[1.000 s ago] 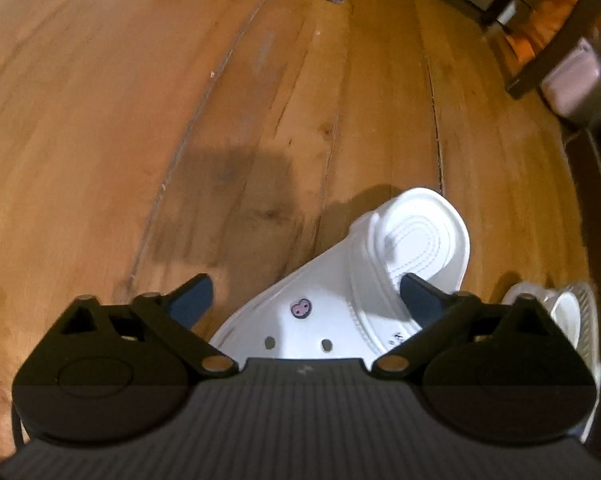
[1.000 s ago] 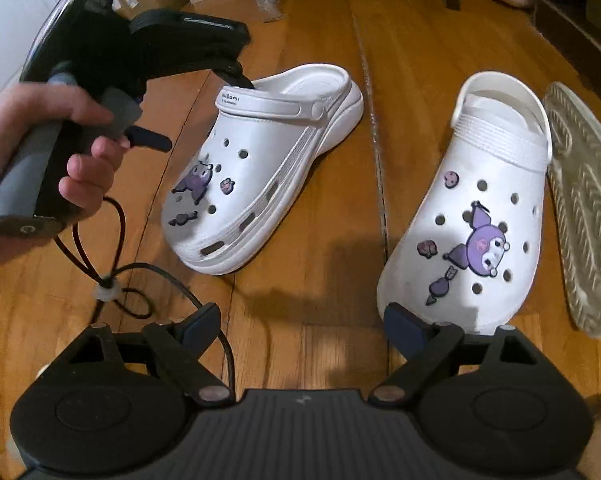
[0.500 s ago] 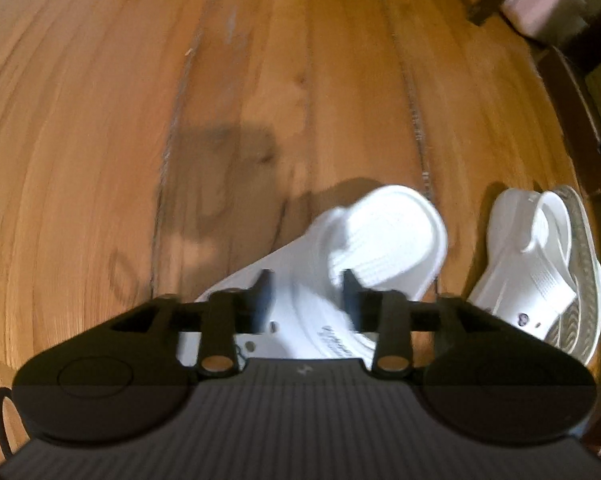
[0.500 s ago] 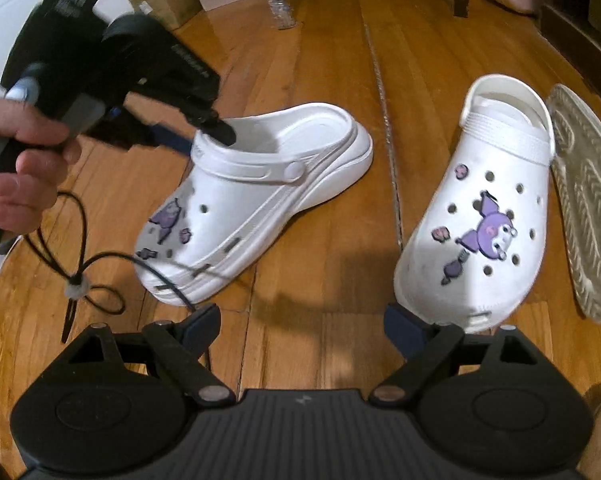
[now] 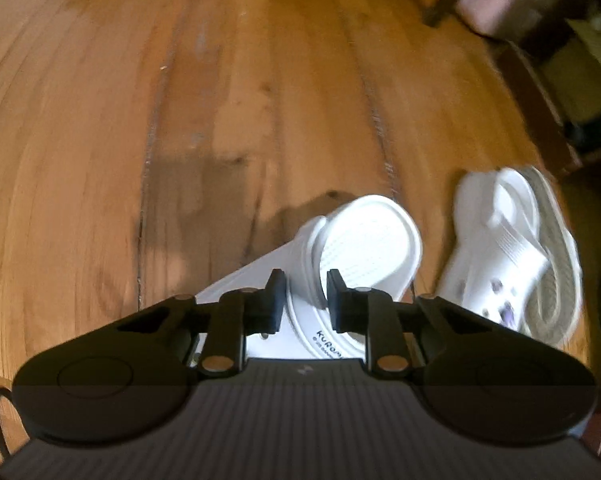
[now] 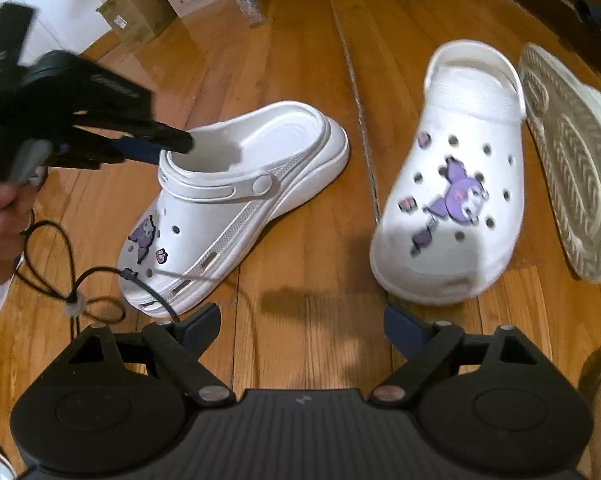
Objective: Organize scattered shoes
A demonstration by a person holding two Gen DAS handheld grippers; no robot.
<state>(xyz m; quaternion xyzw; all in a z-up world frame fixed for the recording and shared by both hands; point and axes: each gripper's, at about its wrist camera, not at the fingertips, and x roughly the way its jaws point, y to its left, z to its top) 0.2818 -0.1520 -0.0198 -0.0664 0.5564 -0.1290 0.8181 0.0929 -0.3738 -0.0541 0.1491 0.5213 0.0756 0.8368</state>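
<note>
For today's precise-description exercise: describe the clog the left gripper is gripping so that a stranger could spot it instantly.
On the wooden floor lie three white shoes. The clog is the leftmost one, apart from the other two, its strap caught between the closing jaws of the left gripper. Unlike the flat clog beside it or the upturned shoe, it sits tilted, toe down and heel raised.

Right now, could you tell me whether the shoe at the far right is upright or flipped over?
Flipped over: the shoe shows its treaded sole, beside the upright clog.
</note>
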